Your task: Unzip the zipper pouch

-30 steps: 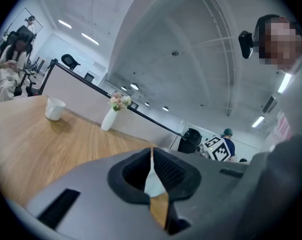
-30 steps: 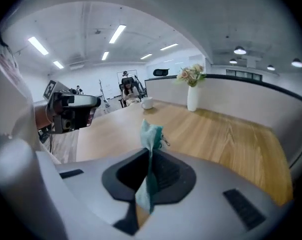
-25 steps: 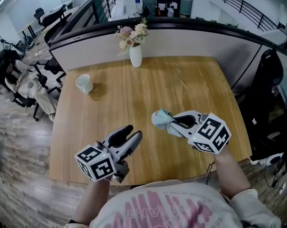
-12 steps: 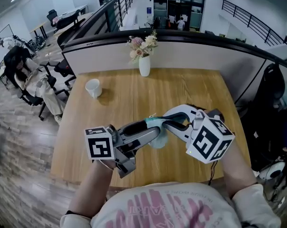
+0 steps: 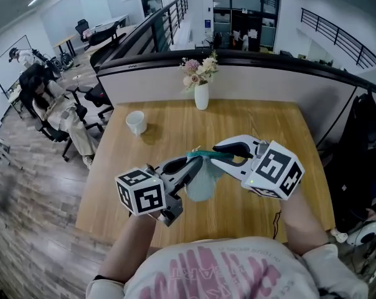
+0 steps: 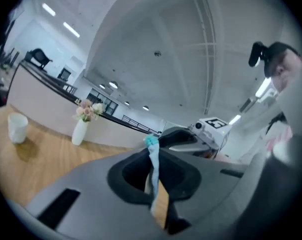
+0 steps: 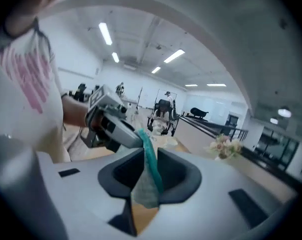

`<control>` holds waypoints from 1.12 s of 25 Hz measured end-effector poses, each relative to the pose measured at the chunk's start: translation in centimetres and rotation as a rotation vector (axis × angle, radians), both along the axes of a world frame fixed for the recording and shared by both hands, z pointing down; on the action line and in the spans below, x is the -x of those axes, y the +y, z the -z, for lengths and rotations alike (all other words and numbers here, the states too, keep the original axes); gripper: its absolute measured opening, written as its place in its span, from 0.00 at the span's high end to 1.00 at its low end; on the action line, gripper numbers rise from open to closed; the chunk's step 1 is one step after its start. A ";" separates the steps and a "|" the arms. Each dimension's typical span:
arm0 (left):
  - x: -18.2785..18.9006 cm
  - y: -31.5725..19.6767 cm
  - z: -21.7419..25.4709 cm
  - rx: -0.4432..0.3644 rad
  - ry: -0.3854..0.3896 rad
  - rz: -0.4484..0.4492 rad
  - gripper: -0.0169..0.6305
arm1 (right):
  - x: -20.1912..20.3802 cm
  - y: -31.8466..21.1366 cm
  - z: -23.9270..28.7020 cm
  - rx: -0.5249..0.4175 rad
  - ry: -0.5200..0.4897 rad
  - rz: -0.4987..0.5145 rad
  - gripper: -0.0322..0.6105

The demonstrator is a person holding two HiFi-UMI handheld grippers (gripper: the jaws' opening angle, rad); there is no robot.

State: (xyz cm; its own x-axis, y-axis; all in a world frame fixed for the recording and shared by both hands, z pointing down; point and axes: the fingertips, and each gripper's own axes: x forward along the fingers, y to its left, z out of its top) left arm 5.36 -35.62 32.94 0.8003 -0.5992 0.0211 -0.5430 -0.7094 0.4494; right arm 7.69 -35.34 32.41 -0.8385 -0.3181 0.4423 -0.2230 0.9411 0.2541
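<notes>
Between the jaws of the left gripper (image 6: 152, 151), which have just been closing and now stand almost together, a thin fold of the zipper pouch (image 6: 153, 170) is pinched, its teal end poking out past the tips. Opposite, the right gripper (image 7: 147, 159) has jaws that have just been opening and stand partly apart. The pouch's teal zipper edge and grey-blue cloth lie in that gap, which is wider than the cloth at its near end. Seen from the head view, the two grippers meet almost tip to tip above the counter (image 5: 272, 120), with the teal zipper edge running between them and the pale pouch body hanging below. Each gripper carries its marker cube on the end nearest the person. Farther back on the counter stand a white mug (image 5: 136, 122) at the left and a white vase of flowers (image 5: 202, 96) by the far edge.
</notes>
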 end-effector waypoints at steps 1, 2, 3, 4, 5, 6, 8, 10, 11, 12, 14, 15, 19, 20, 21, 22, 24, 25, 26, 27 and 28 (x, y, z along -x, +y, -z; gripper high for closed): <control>0.2 0.0 -0.1 -0.030 -0.054 0.013 0.94 | -0.2 -0.2 0.5 0.090 -0.084 -0.015 0.82; 0.3 0.1 -0.1 -0.057 -0.094 0.023 0.94 | -0.4 -0.5 1.0 0.180 -0.171 -0.033 0.82; 0.4 0.2 -0.1 -0.082 -0.122 0.031 0.94 | -0.6 -0.7 1.4 0.269 -0.258 -0.055 0.82; 0.5 0.2 0.0 -0.106 -0.142 0.040 0.94 | -0.7 -1.0 1.7 0.359 -0.340 -0.079 0.83; 0.5 0.2 0.1 -0.127 -0.160 0.051 0.94 | -0.7 -1.4 1.8 0.452 -0.417 -0.104 0.83; 0.6 0.1 0.1 -0.145 -0.179 0.066 0.94 | -0.6 -1.8 1.8 0.546 -0.488 -0.129 0.84; 0.7 -0.3 -0.1 -0.173 -0.219 0.102 0.94 | -0.3 -2.5 1.5 0.722 -0.609 -0.162 0.81; 0.6 -0.6 -0.3 -0.196 -0.263 0.133 0.94 | 0.4 -2.9 1.3 0.847 -0.691 -0.167 0.77; 0.6 -0.8 -0.5 -0.204 -0.288 0.145 0.94 | 0.6 -3.1 1.1 0.883 -0.711 -0.182 0.77; 0.5 -0.9 -0.7 -0.210 -0.314 0.153 0.94 | 0.8 -3.4 0.6 0.907 -0.713 -0.215 0.77; 0.3 -1.0 -1.3 -0.214 -0.362 0.151 0.95 | 0.9 -4.0 -0.3 0.926 -0.694 -0.282 0.77; 0.2 -1.0 -1.6 -0.212 -0.379 0.142 0.95 | 1.0 -4.1 -0.7 0.936 -0.685 -0.301 0.77; -0.6 -0.8 -2.8 -0.204 -0.447 0.092 0.95 | 1.7 -3.9 -1.5 1.031 -0.676 -0.301 0.75; -0.6 -0.9 -3.1 -0.205 -0.470 0.087 0.95 | 1.9 -3.9 -1.8 1.041 -0.666 -0.303 0.76; -0.6 -0.8 -3.5 -0.204 -0.489 0.084 0.95 | 2.0 -3.8 -2.1 1.041 -0.656 -0.307 0.77; -0.6 -0.7 -3.7 -0.198 -0.497 0.082 0.95 | 2.1 -3.7 -2.2 1.034 -0.647 -0.312 0.80; -0.6 -0.5 -3.9 -0.176 -0.487 0.077 0.95 | 2.2 -3.5 -2.3 1.003 -0.636 -0.326 0.82; -0.6 -0.4 -4.0 -0.165 -0.483 0.073 0.95 | 2.1 -3.6 -2.2 0.982 -0.634 -0.336 0.85; -0.7 -0.4 -4.2 -0.158 -0.484 0.068 0.95 | 2.0 -3.7 -2.2 0.964 -0.633 -0.343 0.90; -0.8 -0.3 -4.4 -0.151 -0.488 0.064 0.95 | 2.0 -3.7 -2.1 0.951 -0.632 -0.345 0.92; -0.9 -0.3 -4.6 -0.143 -0.489 0.062 0.95 | 2.0 -3.7 -2.0 0.943 -0.633 -0.341 0.93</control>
